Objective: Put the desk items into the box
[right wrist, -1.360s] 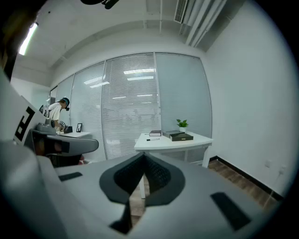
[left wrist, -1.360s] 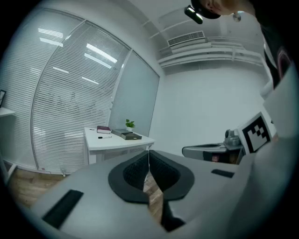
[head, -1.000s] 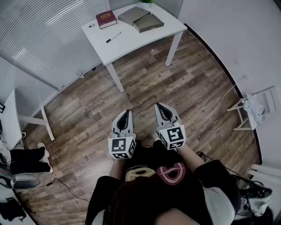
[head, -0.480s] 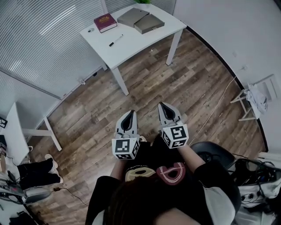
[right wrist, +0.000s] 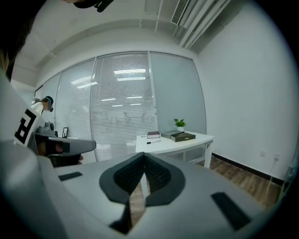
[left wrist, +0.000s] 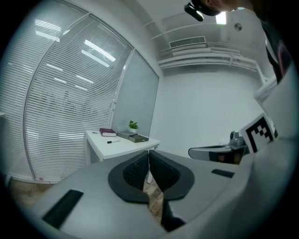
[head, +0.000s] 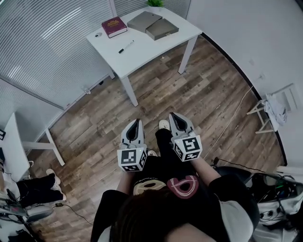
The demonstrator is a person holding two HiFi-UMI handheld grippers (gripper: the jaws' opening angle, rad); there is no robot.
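A white desk (head: 156,45) stands far ahead across the wooden floor. On it lie a dark red book (head: 114,26), a black marker (head: 125,46), a small pale item (head: 98,34), a grey box (head: 162,29) and its flat grey lid (head: 144,21). The same desk (left wrist: 117,145) shows small in the left gripper view and again, as desk (right wrist: 175,142), in the right gripper view. My left gripper (head: 134,125) and right gripper (head: 175,117) are held side by side near my body, both shut and empty, well short of the desk.
Window blinds (head: 42,42) run along the left. A small plant (head: 155,3) sits at the desk's far edge. Another white table (head: 14,146) stands at the left, a folding rack (head: 274,111) at the right, cables and gear (head: 270,189) at the lower right. My shoe (head: 164,125) steps between the grippers.
I have walked closer to the desk, which now sits slightly lower and larger in the head view. Both grippers travelled with me, staying shut and side by side.
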